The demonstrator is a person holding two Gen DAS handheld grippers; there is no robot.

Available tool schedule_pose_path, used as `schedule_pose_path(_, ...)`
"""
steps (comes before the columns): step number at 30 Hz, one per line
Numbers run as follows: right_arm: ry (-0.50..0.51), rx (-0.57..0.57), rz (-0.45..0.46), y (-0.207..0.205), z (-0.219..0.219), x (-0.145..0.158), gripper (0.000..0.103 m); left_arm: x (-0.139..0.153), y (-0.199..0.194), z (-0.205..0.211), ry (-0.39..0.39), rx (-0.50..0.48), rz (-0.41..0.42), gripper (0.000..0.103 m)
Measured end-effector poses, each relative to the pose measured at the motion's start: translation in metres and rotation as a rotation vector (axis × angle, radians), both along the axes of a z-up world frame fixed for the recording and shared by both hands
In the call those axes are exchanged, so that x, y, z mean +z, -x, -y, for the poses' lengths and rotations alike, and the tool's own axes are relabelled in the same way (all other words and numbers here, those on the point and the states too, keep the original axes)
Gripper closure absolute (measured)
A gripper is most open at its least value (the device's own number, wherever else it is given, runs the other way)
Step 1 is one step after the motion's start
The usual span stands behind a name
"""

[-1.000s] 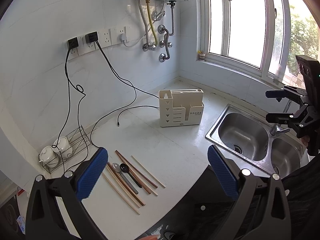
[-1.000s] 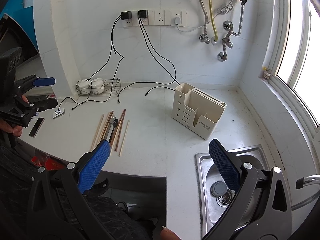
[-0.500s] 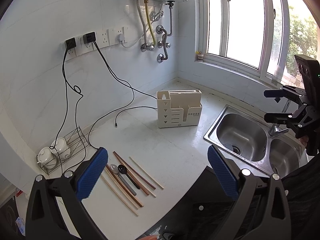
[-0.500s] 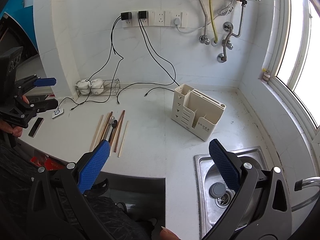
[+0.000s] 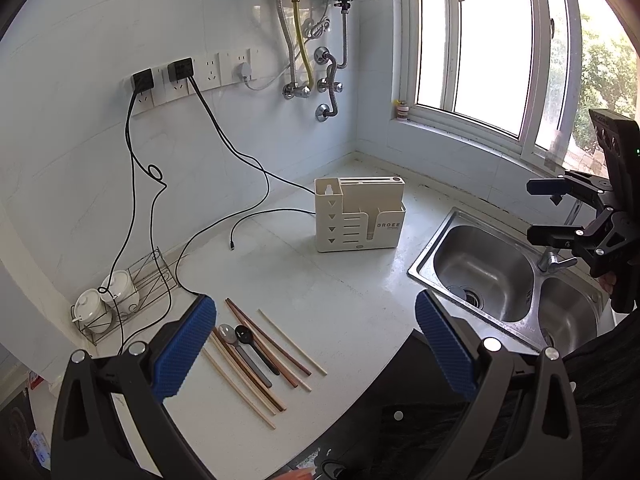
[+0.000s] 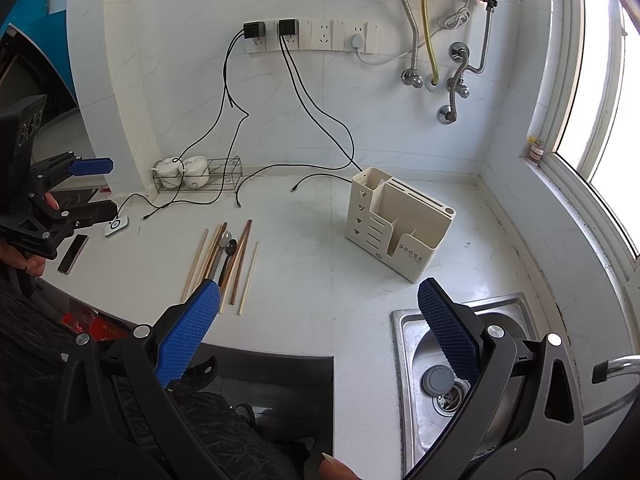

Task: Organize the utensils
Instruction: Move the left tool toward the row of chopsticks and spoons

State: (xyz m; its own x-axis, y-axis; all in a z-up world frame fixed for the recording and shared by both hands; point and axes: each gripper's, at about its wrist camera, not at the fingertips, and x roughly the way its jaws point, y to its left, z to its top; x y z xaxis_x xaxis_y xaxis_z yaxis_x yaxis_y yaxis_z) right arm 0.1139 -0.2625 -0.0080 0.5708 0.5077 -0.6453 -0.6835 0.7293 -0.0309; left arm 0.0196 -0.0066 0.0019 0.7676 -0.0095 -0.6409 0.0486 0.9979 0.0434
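Utensils lie in one loose row on the white speckled countertop (image 5: 340,320): pale and dark-brown wooden chopsticks (image 5: 256,364) fanned side by side, with a grey-handled metal spoon (image 5: 240,346) and a black plastic spoon (image 5: 256,346) between them. In the left wrist view they sit just ahead of and beside the left finger of the left gripper (image 5: 316,344). Its blue-padded jaws are spread wide with nothing between them, which suits a first reach down onto the row.

Well beyond that claw, further along the counter, stands the cream plastic cutlery holder (image 5: 360,216) with tall open compartments, upright and apparently empty, so it is the likely destination. To its right is the stainless steel double sink (image 5: 500,272).

The right gripper (image 6: 320,320) is also wide open and holds nothing. It hangs over the counter edge with the holder ahead and the sink below its right finger. Nothing has been sorted yet. Thin chopsticks lying flat and touching may be hard to pick 1 at a time.
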Motion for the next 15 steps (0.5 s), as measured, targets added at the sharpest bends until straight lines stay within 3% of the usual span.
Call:
schedule_pose_path(5,-0.008,0.004,0.006,0.0,-0.01,0.0,0.008,-0.005,0.003,-0.01,-0.014,0.047,-0.008,0.005)
schedule_pose_path(10,-0.029,-0.019,-0.024,-0.008,-0.03,-0.007,0.008,-0.026,0.001,-0.049,-0.013,0.202,-0.074,0.005)
schedule_pose_path(15,-0.042,-0.028,-0.042,-0.015,-0.057,-0.021,0.008,-0.05,0.01,-0.1,0.042,0.345,-0.096,0.005)
